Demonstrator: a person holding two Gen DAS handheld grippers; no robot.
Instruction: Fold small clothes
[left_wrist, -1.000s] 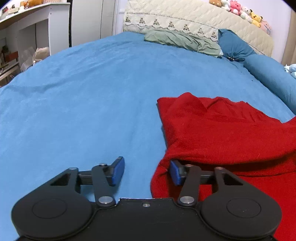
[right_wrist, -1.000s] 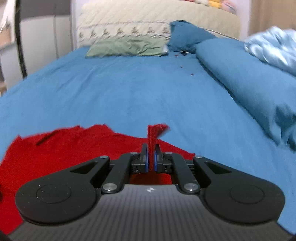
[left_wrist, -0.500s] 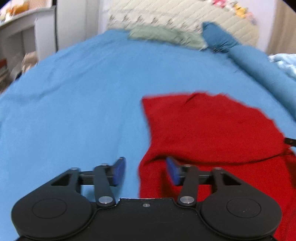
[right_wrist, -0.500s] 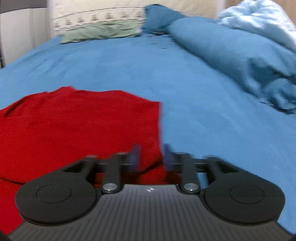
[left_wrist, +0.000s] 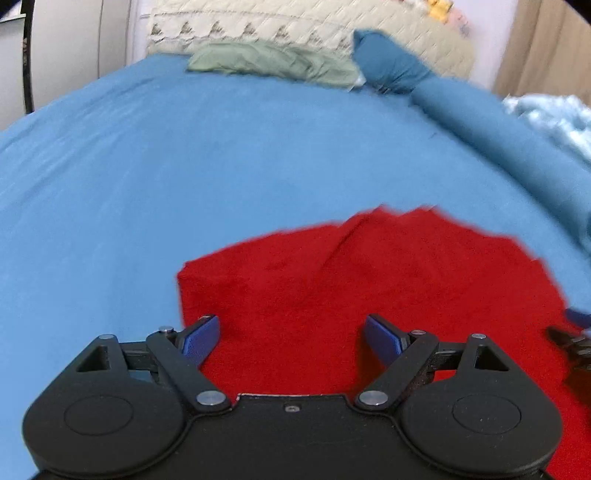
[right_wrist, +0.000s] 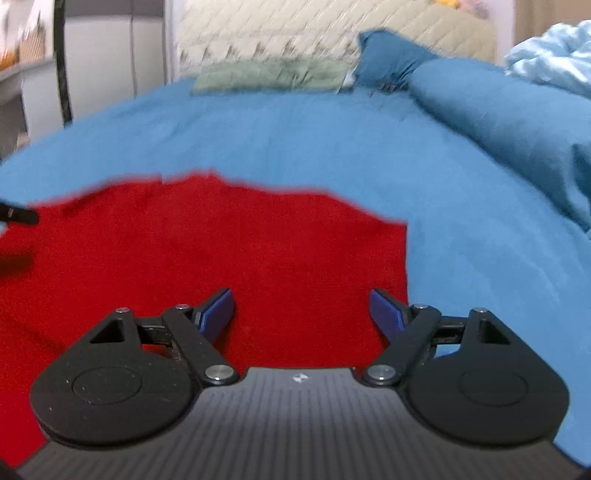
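A red garment (left_wrist: 369, 280) lies spread flat on the blue bedsheet (left_wrist: 184, 166). My left gripper (left_wrist: 291, 338) is open wide and empty, just above the garment's left part near its left edge. In the right wrist view the same red garment (right_wrist: 221, 251) fills the lower left. My right gripper (right_wrist: 303, 310) is open wide and empty above the garment's right part, its right finger near the right edge. The right gripper's tip shows at the left wrist view's right edge (left_wrist: 572, 339).
A green pillow (left_wrist: 269, 64), a dark blue pillow (left_wrist: 388, 62) and a long blue bolster (left_wrist: 498, 136) lie at the head of the bed. A light blue blanket (right_wrist: 554, 59) is bunched at the far right. White furniture (right_wrist: 110, 66) stands to the left.
My right gripper has let go of the red fabric it pinched and opened wide. My left gripper has opened wider and shifted right over the garment, which now lies flat.
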